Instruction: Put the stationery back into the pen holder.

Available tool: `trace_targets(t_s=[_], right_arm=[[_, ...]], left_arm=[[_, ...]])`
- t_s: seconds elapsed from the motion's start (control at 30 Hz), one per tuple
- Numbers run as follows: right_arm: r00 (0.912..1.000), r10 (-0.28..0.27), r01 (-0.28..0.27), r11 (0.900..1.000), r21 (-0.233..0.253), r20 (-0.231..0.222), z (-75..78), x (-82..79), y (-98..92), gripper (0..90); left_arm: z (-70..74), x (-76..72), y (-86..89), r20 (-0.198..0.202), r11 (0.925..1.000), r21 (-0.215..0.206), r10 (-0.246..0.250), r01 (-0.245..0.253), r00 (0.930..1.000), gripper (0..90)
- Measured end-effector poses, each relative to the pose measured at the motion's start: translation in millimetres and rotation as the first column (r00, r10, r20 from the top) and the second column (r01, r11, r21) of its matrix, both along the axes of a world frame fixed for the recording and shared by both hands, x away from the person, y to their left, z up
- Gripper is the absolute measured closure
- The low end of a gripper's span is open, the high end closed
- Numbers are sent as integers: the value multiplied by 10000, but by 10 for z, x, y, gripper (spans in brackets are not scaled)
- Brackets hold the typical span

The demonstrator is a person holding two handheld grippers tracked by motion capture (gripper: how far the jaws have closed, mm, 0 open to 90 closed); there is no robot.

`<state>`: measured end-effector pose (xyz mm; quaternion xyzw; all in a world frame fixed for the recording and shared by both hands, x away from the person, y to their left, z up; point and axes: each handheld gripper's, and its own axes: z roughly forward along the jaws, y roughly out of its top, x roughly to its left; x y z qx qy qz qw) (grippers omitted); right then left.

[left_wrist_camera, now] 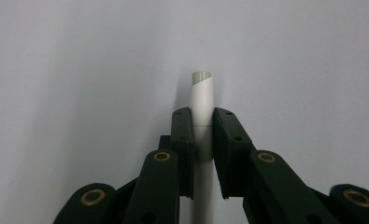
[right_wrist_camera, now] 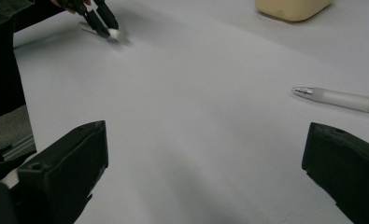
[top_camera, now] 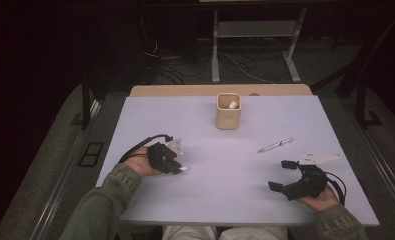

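From above we see our left gripper (top_camera: 174, 165) low over the table (top_camera: 225, 200) (a cup (top_camera: 228, 111) stands at the far side).

Along the left gripper, its jaws clamp a white marker (left_wrist_camera: 202, 100).

Along the right gripper (right_wrist_camera: 205, 177), jaws wide and empty, a pen (right_wrist_camera: 341, 99) lies near.

We judge the marker gripped; next is carrying it to the cup.

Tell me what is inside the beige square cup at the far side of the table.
Inside the beige square cup, one small white object leans against the right wall near the rim. The cup's walls hide the bottom, so anything lower cannot be seen.
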<state>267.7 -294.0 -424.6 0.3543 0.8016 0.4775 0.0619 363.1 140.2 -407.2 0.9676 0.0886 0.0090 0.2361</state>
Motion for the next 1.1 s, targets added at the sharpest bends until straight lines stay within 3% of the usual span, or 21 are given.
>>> trace_targets(t_s=[0.13,0.33,0.7,0.93,1.1], right_arm=[[10000,-7,7,10000,-7,5,2,0,-3,1],[10000,-8,8,10000,0,16,3,0,-3,1],[10000,-49,49,10000,17,59,6,-1,-9,1],[10000,-47,47,10000,5,10,6,0,-8,1],[10000,-26,27,10000,-14,43,5,1,-5,1]], left_arm=[[141,32,103,267,9974,-642,339,-321,9991,784],[332,50,211,544,9843,-1639,753,-655,9957,784],[500,86,298,801,9600,-2648,1158,-909,9900,783],[596,99,266,1042,9392,-3307,1335,-922,9856,783],[698,149,213,1117,9138,-3943,1533,-978,9819,783]])
